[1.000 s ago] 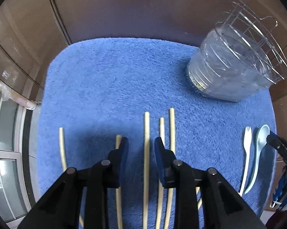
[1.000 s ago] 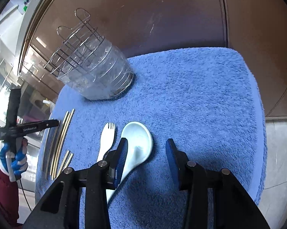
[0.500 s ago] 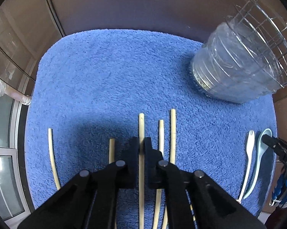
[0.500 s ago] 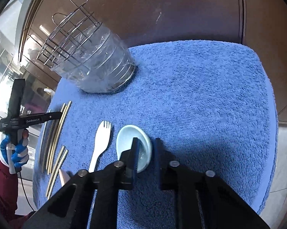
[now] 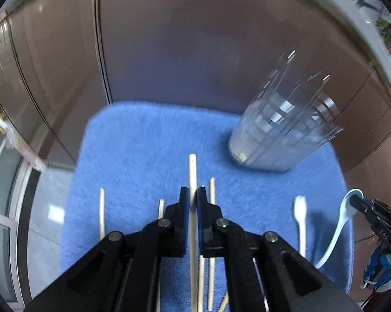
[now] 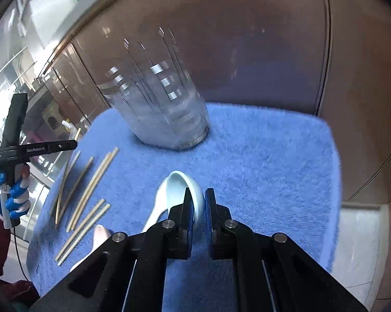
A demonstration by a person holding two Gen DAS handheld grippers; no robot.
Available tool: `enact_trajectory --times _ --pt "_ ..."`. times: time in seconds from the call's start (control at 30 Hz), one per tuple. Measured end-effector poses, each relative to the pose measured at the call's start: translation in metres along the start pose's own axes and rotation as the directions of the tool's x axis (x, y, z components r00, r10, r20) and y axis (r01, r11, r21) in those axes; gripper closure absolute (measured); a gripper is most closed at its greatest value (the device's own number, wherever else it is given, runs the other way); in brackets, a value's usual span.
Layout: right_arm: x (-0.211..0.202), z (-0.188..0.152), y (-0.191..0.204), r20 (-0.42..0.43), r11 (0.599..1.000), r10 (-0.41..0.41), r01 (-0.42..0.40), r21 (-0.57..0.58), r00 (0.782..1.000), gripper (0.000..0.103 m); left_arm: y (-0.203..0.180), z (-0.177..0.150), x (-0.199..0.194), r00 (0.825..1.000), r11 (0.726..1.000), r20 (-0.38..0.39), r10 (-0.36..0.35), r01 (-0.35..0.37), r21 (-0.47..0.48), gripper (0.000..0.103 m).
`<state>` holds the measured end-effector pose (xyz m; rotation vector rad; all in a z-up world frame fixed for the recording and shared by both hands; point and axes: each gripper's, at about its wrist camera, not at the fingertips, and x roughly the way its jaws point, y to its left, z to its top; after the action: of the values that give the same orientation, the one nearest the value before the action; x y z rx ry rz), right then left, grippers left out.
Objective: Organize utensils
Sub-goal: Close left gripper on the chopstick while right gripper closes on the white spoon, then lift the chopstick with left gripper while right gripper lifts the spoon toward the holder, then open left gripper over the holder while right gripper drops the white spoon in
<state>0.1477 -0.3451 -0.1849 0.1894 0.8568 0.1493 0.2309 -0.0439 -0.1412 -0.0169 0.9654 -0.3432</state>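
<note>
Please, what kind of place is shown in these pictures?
Probably a home kitchen or dining corner: a wire utensil holder stands on a blue towel, with chopsticks and a fork lying on it, beside brown cabinet panels.

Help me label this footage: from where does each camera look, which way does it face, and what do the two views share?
Left wrist: sits on the left gripper, looking down along its fingers, shut on a chopstick; only the gripper shows.
Right wrist: sits on the right gripper, looking down at the spoon pinched between its fingers; a gloved hand holds the left gripper at left.
Shared: blue towel, utensil holder, spoon, loose chopsticks.
</note>
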Motion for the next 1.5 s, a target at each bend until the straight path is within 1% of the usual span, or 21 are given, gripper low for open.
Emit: enact_trajectory --times 0.1,0.13,0.17,0.2,0.27,0.33,0.4,0.43,0.5,0.53,0.6,0.67,0.8,0.9,1.0,1.13,1.23,1.3,1.4,1.47,1.5 --pt "-0.033 0.004 0.011 0.085 0.999 -0.026 0.027 -0.017 0.996 0.095 -0.019 0.015 -0.042 0.993 1.0 0.119 -0.012 0.012 0.002 0.098" --pt "-0.045 0.009 0.014 0.119 0.999 -0.034 0.037 -0.022 0.992 0.095 -0.027 0.021 -0.06 0.984 1.0 0.178 -0.017 0.015 0.008 0.098" --pt "-0.055 0.016 0.021 0.155 0.998 -0.044 0.049 -0.026 0.987 0.095 -0.033 0.025 -0.067 0.979 1.0 0.205 -0.02 0.018 0.011 0.098" --pt "-0.062 0.021 0.026 0.185 0.998 -0.051 0.058 -0.03 0.981 0.095 -0.042 0.034 -0.083 0.964 1.0 0.264 -0.025 0.022 0.015 0.098" --pt "-0.078 0.034 0.035 0.26 0.996 -0.071 0.083 -0.034 0.963 0.095 -0.054 0.049 -0.099 0.943 0.999 0.331 -0.04 0.041 0.006 0.098" --pt "-0.088 0.048 0.046 0.32 0.994 -0.092 0.107 -0.029 0.943 0.095 -0.066 0.067 -0.115 0.913 0.998 0.406 -0.051 0.06 -0.011 0.098" --pt "-0.095 0.067 0.055 0.397 0.991 -0.116 0.131 -0.01 0.911 0.095 -0.074 0.081 -0.126 0.884 0.997 0.465 -0.047 0.068 -0.029 0.098" --pt "-0.096 0.076 0.059 0.43 0.99 -0.126 0.141 -0.002 0.894 0.095 -0.082 0.091 -0.129 0.865 0.996 0.5 -0.039 0.073 -0.048 0.098" --pt "-0.096 0.091 0.067 0.481 0.987 -0.144 0.157 0.013 0.865 0.095 -0.089 0.109 -0.128 0.842 0.993 0.538 -0.03 0.087 -0.081 0.098" --pt "-0.096 0.098 0.07 0.5 0.986 -0.154 0.167 0.019 0.852 0.095 -0.094 0.118 -0.125 0.824 0.991 0.567 -0.012 0.086 -0.105 0.098" --pt "-0.089 0.11 0.072 0.538 0.979 -0.188 0.202 0.033 0.822 0.095 -0.092 0.128 -0.109 0.804 0.99 0.594 0.018 0.07 -0.124 0.098" --pt "-0.077 0.12 0.071 0.564 0.974 -0.207 0.22 0.047 0.799 0.095 -0.098 0.135 -0.096 0.79 0.987 0.613 0.038 0.068 -0.149 0.098" --pt "-0.057 0.13 0.064 0.596 0.967 -0.233 0.249 0.056 0.769 0.095 -0.099 0.138 -0.069 0.766 0.987 0.639 0.07 0.039 -0.155 0.098" --pt "-0.042 0.135 0.061 0.608 0.959 -0.253 0.278 0.055 0.752 0.095 -0.098 0.14 -0.047 0.765 0.987 0.639 0.083 0.023 -0.156 0.098" --pt "-0.025 0.123 0.065 0.614 0.943 -0.279 0.332 0.03 0.738 0.095 -0.094 0.136 -0.028 0.769 0.987 0.632 0.094 0.013 -0.162 0.098" --pt "-0.003 0.108 0.071 0.607 0.926 -0.297 0.377 -0.004 0.737 0.095 -0.087 0.13 -0.01 0.77 0.987 0.631 0.097 0.008 -0.161 0.098" --pt "0.01 0.1 0.069 0.589 0.922 -0.308 0.388 -0.01 0.747 0.092 -0.084 0.125 -0.003 0.772 0.991 0.631 0.074 0.015 -0.135 0.096" --pt "0.015 0.094 0.068 0.579 0.923 -0.306 0.384 -0.014 0.756 0.086 -0.085 0.123 -0.002 0.776 0.994 0.627 0.068 -0.001 -0.108 0.096" --pt "0.013 0.09 0.068 0.572 0.935 -0.284 0.355 -0.014 0.77 0.078 -0.088 0.117 -0.003 0.796 0.999 0.605 0.029 0.003 -0.052 0.092" --pt "0.008 0.087 0.071 0.577 0.936 -0.279 0.352 -0.016 0.767 0.066 -0.089 0.112 -0.006 0.802 1.0 0.597 0.019 -0.005 -0.025 0.089" --pt "0.005 0.085 0.073 0.579 0.935 -0.279 0.353 -0.017 0.766 0.063 -0.089 0.109 -0.009 0.803 1.0 0.596 0.013 -0.004 -0.015 0.088"
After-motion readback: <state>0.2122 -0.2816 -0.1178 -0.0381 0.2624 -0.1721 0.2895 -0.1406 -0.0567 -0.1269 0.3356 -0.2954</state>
